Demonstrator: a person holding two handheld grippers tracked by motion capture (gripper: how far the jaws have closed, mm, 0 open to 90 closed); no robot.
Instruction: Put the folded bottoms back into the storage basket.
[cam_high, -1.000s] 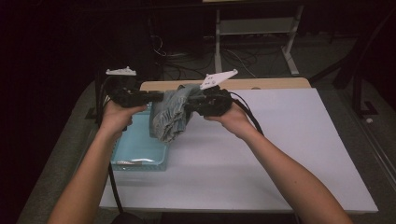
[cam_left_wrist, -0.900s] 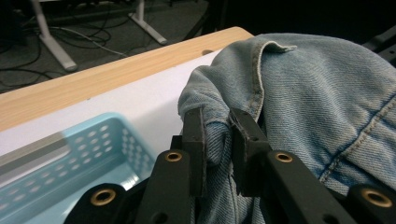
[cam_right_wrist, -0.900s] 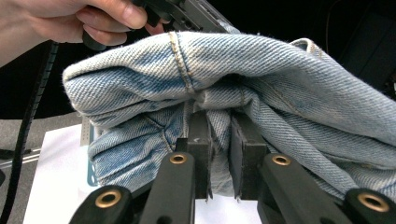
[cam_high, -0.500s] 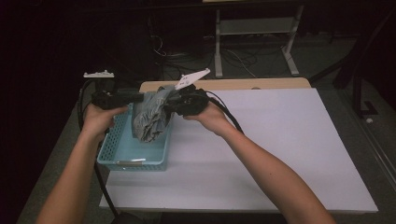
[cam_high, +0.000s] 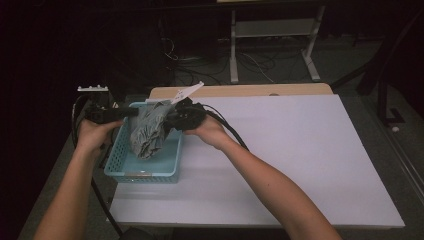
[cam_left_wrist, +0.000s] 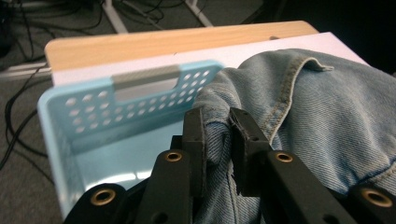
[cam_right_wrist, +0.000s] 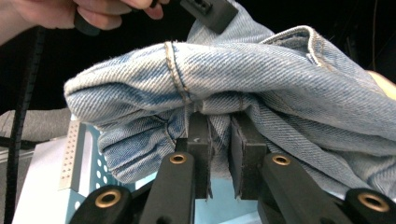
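Our left gripper (cam_left_wrist: 217, 140) and right gripper (cam_right_wrist: 219, 140) each pinch a fold of the folded jeans (cam_high: 147, 132), which hang between them directly above the blue basket (cam_high: 117, 160) at the table's (cam_high: 300, 165) left edge. The basket lies straight below. The left gripper view reveals the basket's bare floor.

Left claw (cam_left_wrist: 217, 135) and right claw (cam_right_wrist: 220, 140) both clamped, facing each other.
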